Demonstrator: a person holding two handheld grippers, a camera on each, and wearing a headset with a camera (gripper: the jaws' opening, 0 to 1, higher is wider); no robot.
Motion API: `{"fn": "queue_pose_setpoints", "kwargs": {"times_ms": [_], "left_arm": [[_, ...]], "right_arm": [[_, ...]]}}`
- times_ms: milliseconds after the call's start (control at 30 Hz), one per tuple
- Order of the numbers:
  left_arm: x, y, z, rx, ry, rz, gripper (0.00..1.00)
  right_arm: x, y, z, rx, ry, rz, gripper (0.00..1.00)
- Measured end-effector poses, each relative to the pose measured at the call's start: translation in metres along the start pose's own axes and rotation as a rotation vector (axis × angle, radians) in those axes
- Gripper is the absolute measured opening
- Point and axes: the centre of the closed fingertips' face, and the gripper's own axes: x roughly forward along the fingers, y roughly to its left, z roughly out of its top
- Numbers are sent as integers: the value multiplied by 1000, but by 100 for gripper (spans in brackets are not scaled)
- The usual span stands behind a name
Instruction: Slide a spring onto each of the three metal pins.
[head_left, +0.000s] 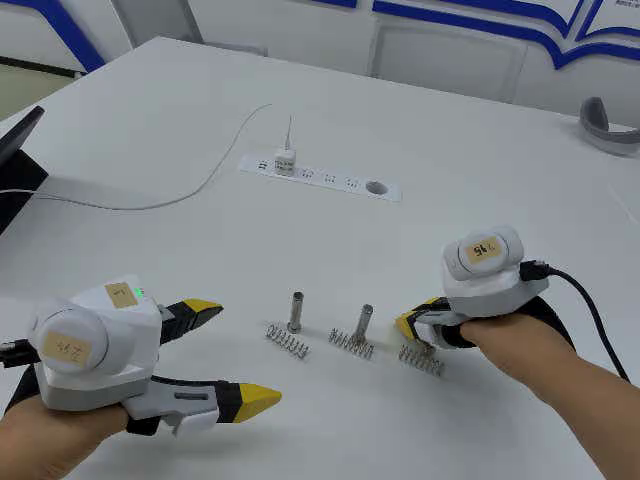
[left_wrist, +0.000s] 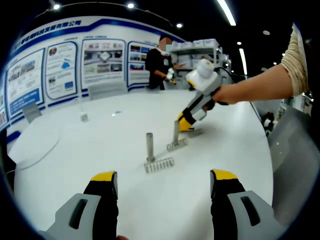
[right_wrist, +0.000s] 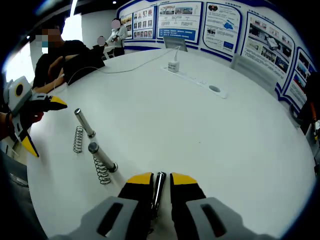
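1. Working on white bench (head_left: 140, 130), close to its front edge: third pin (right_wrist: 159, 191) pinched in right gripper (right_wrist: 156, 179), jaws drawn narrow on shaft.
2. Grip pin low and firm, leaving upper shaft bare for coil. Cannot tell whether pin foot touches bench.
3. Bring left gripper (left_wrist: 164, 176), spread wide and holding nothing near front left corner, across to third spring (head_left: 421, 360), lying just beside right gripper toward front edge.
4. Pinch spring lightly at mid-coil; squeezing hard would likely deform it or flick it away. Line bore up with pin tip, then slide straight down without tilting.
5. Cross carefully over first pin (head_left: 296, 310) and second pin (head_left: 365, 322), both standing upright and probably easy to topple. First spring (head_left: 287, 340) and second spring (head_left: 351, 345) lying at their feet, on front-edge side, not yet fitted.
6. Ignore power strip (head_left: 320, 178) and cable (head_left: 150, 205) toward bench middle, well apart from work.
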Motion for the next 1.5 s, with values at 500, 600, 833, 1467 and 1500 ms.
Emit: {"fn": "queue_pose_setpoints", "kwargs": {"times_ms": [500,600,833,1467,1500], "left_arm": [[1,3,-1,-2,-3,1,76],[1,3,-1,-3,-3,1,76],[1,2,-1,-3,-3,0,76],[-1,2,3,-3,-10,8,76],[-2,2,2,-3,-10,9,76]], "right_arm": [[4,1,-3,32,32,6,10],[3,1,-4,39,36,6,10],[3,2,-4,62,46,9,9],[5,1,-5,53,130,10,9],[4,1,-5,65,126,5,9]]}}
